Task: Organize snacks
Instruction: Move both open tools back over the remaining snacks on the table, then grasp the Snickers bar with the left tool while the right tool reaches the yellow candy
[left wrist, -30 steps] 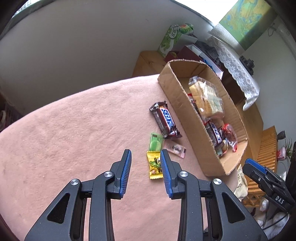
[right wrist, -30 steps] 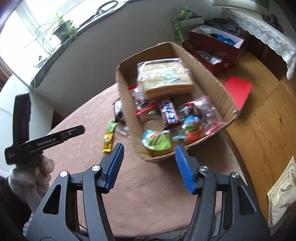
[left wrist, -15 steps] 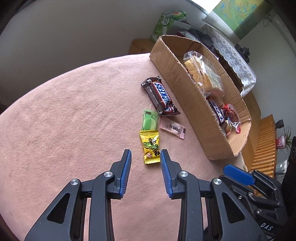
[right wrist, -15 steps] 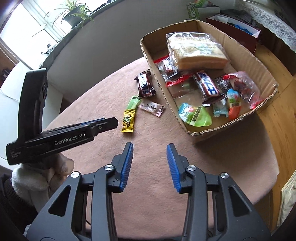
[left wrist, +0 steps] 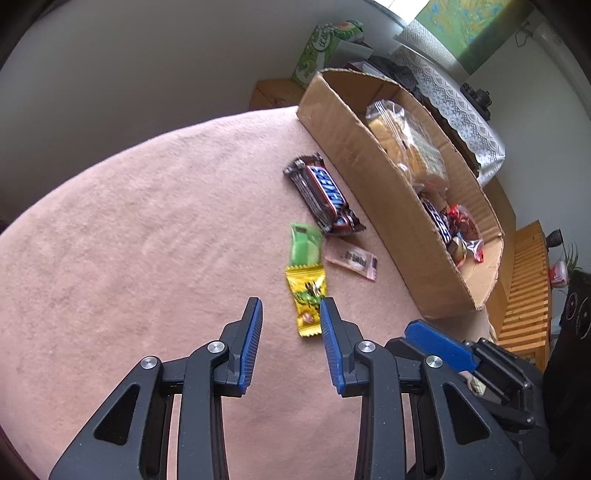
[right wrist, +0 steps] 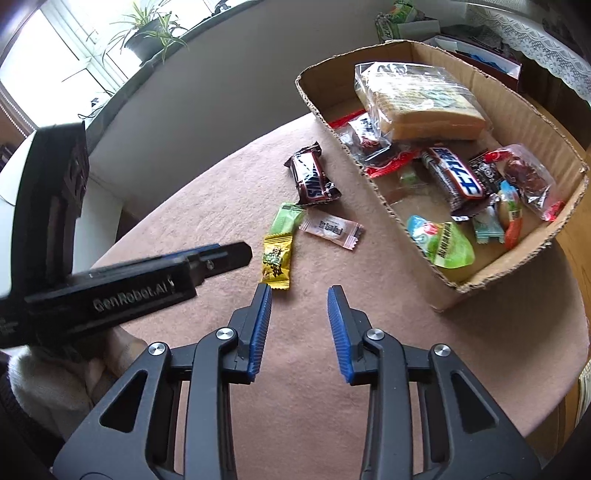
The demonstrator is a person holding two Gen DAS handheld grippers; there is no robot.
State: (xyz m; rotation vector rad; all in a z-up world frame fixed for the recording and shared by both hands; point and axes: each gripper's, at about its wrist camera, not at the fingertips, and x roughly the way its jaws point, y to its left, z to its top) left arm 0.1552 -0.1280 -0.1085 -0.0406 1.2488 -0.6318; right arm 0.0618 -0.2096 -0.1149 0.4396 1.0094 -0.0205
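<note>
Four loose snacks lie on counter (right wrist: pixel 369 332) at 9 o'clock of box (right wrist: pixel 480 284) | yellow sachet (left wrist: pixel 306 299): we judge it light, crinkly, slippery; pinch mid-body | left tongs (left wrist: pixel 290 345) narrow, empty | right tongs (right wrist: pixel 299 328) empty, closing.

I'm in a home, a living or dining room by the look of it. My table (right wrist: pixel 480 350) wears a pink cloth. Potted plants (right wrist: pixel 147 33) stand on the windowsill, a lace cloth (left wrist: pixel 454 110) covers a piece of furniture beyond, a picture (left wrist: pixel 469 26) hangs on the wall, and the floor (right wrist: pixel 576 140) is wooden.
</note>
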